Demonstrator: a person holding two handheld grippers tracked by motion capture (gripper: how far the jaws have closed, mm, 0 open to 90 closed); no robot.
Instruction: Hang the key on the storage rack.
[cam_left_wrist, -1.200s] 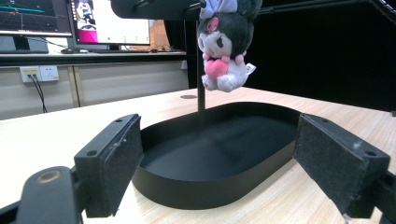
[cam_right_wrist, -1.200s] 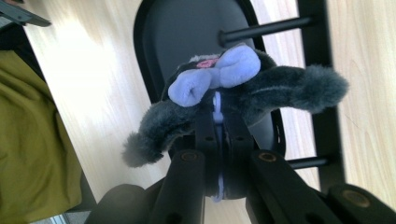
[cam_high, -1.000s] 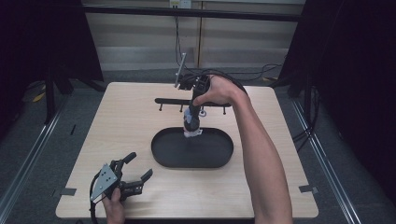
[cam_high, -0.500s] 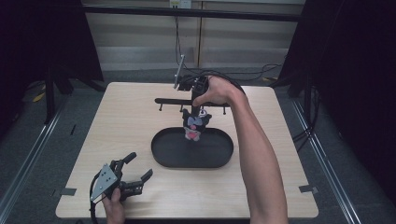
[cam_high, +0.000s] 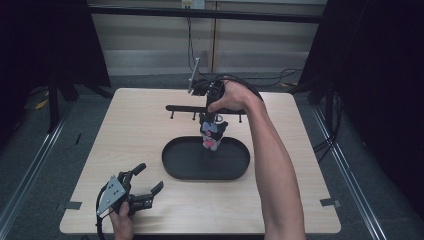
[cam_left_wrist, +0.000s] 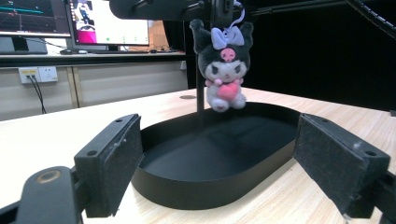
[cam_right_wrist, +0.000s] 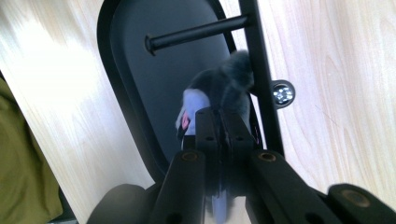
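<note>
A dark grey and white plush toy (cam_high: 212, 136) with a pink heart hangs by its strap over the far edge of the black oval tray (cam_high: 205, 172). My right gripper (cam_high: 210, 121) points down and is shut on the strap just in front of the black peg rack (cam_high: 180, 108). In the right gripper view the plush toy (cam_right_wrist: 219, 88) dangles under the shut gripper (cam_right_wrist: 219, 116), next to the rack bar (cam_right_wrist: 259, 60). The left gripper (cam_high: 148, 181) rests open at the table's front left. Its view shows the plush toy (cam_left_wrist: 224, 65) above the tray (cam_left_wrist: 215, 186), between its pads (cam_left_wrist: 112, 163).
The light wooden table (cam_high: 125, 135) ends close behind the left gripper. A rack peg (cam_right_wrist: 196, 33) sticks out over the tray (cam_right_wrist: 140, 70). A bolt (cam_right_wrist: 283, 92) sits at the rack's side. Cables (cam_high: 280, 77) run along the floor behind the table.
The right gripper has eased up and back a little, so the plush toy now dangles in plain sight below it over the tray's far edge. The left gripper has stayed put.
</note>
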